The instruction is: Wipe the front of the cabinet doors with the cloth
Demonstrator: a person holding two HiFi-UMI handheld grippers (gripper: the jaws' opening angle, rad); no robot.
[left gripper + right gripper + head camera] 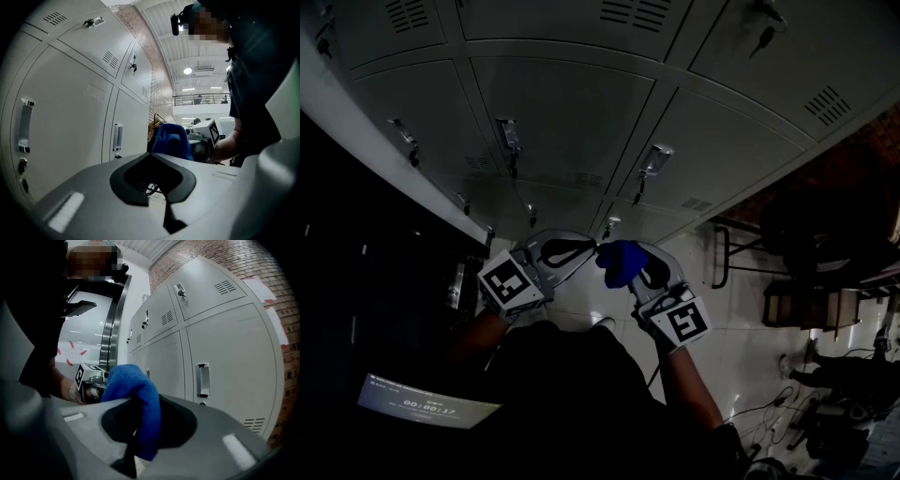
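A blue cloth (622,262) is bunched in the jaws of my right gripper (617,259), which is shut on it. In the right gripper view the cloth (136,394) drapes over the jaw tips of the right gripper (139,401). My left gripper (592,247) is shut and holds nothing, with its tip close beside the cloth. In the left gripper view, the cloth (172,140) shows just past the left gripper (152,157). Both grippers hang a little in front of the grey cabinet doors (562,112), not touching them. The doors (65,117) (225,357) have metal handles (202,379).
A dark opening lies left of the cabinet bank (375,244). A small lit screen (422,405) sits low at the left. A chair and table (806,300) stand to the right on a glossy white floor, with cables (769,412) nearby.
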